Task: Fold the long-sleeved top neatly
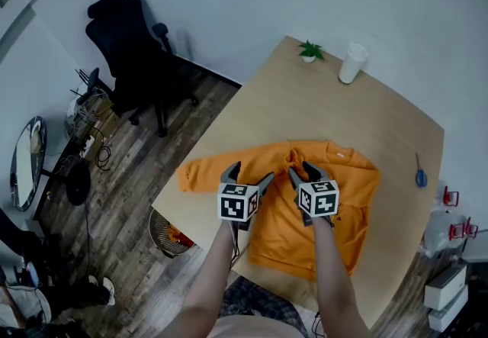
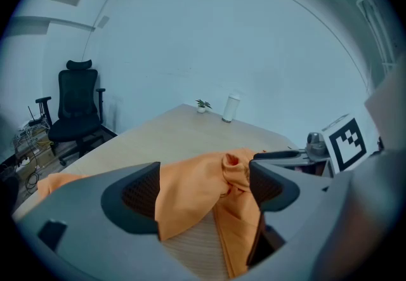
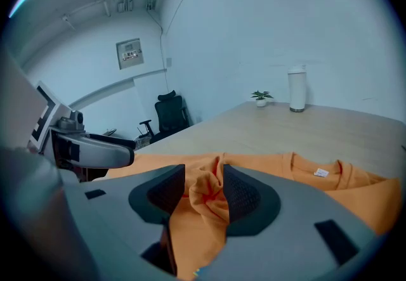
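At the far left a black office chair (image 1: 131, 46) stands on the wood floor, off the pale wooden counter (image 1: 305, 104). The orange long-sleeved cotton top (image 1: 347, 184) lies spread near the counter's front edge, one sleeve reaching left and its collar towards the far side. The left claw (image 1: 250, 174) hangs over the middle of the top with its jaws spread wide and loose folds of cloth between them. Just beside it, the right claw (image 1: 303, 172) stands partly spread around a bunched ridge of the same cloth, not squeezing it. Farther back sit a small green potted plant (image 1: 309, 50) and a white cylindrical cup (image 1: 353, 63). Blue-handled scissors (image 1: 420, 175) lie near the right edge.
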`<state>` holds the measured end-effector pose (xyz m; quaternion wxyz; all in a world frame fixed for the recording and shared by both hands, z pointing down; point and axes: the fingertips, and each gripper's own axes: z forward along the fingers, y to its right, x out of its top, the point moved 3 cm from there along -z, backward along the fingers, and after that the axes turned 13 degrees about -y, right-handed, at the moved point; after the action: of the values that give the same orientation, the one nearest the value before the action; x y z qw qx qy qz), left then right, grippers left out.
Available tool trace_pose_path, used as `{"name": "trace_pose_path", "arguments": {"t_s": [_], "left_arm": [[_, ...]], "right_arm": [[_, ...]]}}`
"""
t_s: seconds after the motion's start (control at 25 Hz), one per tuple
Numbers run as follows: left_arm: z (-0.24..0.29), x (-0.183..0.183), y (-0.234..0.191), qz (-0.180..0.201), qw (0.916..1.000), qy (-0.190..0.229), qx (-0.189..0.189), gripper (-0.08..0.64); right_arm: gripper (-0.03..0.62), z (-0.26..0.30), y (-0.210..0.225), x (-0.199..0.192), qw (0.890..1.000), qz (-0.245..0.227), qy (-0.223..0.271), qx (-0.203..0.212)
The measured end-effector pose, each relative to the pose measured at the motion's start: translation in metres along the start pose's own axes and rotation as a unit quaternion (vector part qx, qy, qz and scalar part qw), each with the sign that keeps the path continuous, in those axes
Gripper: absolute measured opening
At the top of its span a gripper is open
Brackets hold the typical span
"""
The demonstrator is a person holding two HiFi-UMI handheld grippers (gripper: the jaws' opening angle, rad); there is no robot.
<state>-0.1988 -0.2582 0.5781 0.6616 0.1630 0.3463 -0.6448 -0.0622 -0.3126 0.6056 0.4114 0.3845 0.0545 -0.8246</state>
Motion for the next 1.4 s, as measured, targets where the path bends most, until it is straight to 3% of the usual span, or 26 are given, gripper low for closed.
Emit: {"name": "trace_pose_path", "arguments": {"t_s": [0.2,0.4,0.6,0.96,1.4], "left_arm": [[0.000,0.000,-0.002,-0.002,1.0000,-0.001,0.001,0.443],[0.000,-0.001,-0.006,-0.003,1.0000,-0.004,0.002,0.443],[-0.005,-0.006,-0.016,-0.009,0.9999,-0.004,0.010,0.443],[-0.027,-0.014,-0.055,-0.039,0.9981,0.006,0.047,0.443],[-0.077,-0.038,-0.135,-0.105,0.9858,0.026,0.128,0.443]], "right_arm": [[0.184,-0.004,0.027,-0.008,0.998,0.041,-0.002,-0.038],[0.083,0.009,0.039,-0.017,0.996,0.047,-0.039,-0.070],[0.089,0.035,0.020,-0.017,0.997,0.006,-0.068,-0.043],[0.122,0.019,0.006,0.010,0.999,0.005,-0.021,-0.028],[0.155,0.035,-0.087,0.061,0.996,-0.071,0.015,0.044]]}}
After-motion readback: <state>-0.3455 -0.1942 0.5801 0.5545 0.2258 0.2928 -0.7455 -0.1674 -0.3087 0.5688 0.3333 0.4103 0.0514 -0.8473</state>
